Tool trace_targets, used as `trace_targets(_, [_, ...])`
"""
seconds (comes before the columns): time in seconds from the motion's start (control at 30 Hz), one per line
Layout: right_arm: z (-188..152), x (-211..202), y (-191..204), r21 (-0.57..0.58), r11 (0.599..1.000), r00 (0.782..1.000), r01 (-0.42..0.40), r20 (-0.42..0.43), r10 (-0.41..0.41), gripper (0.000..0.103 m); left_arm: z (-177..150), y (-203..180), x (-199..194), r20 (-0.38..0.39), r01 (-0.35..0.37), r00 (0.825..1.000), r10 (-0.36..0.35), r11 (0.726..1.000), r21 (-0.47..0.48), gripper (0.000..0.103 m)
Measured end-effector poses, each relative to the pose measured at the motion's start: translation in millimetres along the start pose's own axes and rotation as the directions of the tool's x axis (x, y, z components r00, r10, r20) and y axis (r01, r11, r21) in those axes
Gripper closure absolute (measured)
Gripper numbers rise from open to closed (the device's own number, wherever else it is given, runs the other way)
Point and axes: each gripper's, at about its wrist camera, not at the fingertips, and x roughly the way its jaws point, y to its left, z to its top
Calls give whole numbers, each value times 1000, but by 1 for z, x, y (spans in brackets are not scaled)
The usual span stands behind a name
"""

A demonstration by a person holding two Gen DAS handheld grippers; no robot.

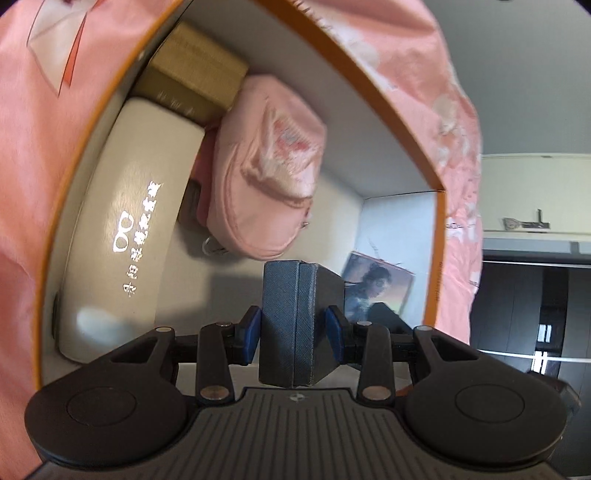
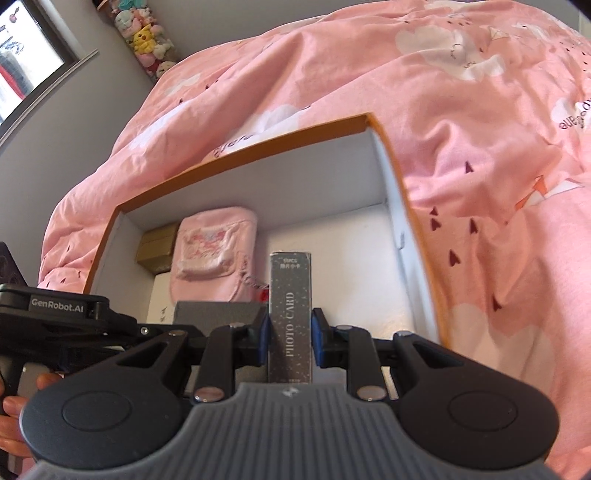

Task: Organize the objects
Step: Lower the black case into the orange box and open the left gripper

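Note:
An orange-rimmed white storage box [image 1: 434,173] [image 2: 236,146] lies on a pink duvet. Inside are a pink pouch [image 1: 266,166] [image 2: 214,254], a white glasses case [image 1: 133,206] [image 2: 162,295], a gold box [image 1: 195,70] [image 2: 157,247] and a photo card [image 1: 376,288]. My left gripper [image 1: 293,326] is shut on a dark blue textured box [image 1: 291,317] held inside the storage box; that box also shows in the right wrist view [image 2: 214,312]. My right gripper [image 2: 290,332] is shut on a grey "PHOTO CARD" box [image 2: 290,314] above the storage box's near side.
The pink duvet [image 2: 461,147] [image 1: 37,147] surrounds the storage box. Plush toys [image 2: 146,33] stand against the wall behind the bed, next to a window [image 2: 22,59]. A dark cabinet [image 1: 535,314] is at the right of the left wrist view.

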Motion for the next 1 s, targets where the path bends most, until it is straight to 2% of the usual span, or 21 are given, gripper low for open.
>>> trace_targets(0.17, [2,0,-2,-2,1000,1000,11,-3,-11,79,2,1,16,-27,-99,995,98,995,-24,60])
trace_targets(0.27, [1,3,-3,0,1000,1000,6,-14,-6,79,0,5,19,-38,-89,995,88,995,-36,59])
trace_targets(0.43, [0,10,-1,-22,1000,999,21,-39,-22,79,-6,-5,17,-17,-151,988,152,987,50,58])
trace_targets(0.5, [-1,12,1,-46,998,998,36,-46,-38,79,-9,-12,15,-1,-182,983,183,978,102,54])
trace_targets(0.63, [-1,16,5,-84,995,996,46,-70,-52,79,-11,-26,3,74,-242,970,232,953,183,50])
trace_targets(0.73, [-1,21,9,-103,993,994,48,-96,-58,79,-13,-35,-12,156,-249,963,218,943,219,49])
trace_targets(0.87, [1,28,9,-68,998,989,-4,-149,-7,79,-19,-47,-25,274,-307,935,227,904,299,50])
trace_targets(1.0, [-1,32,16,-71,997,986,-19,-166,7,79,-32,-55,-33,364,-381,899,243,845,376,50])
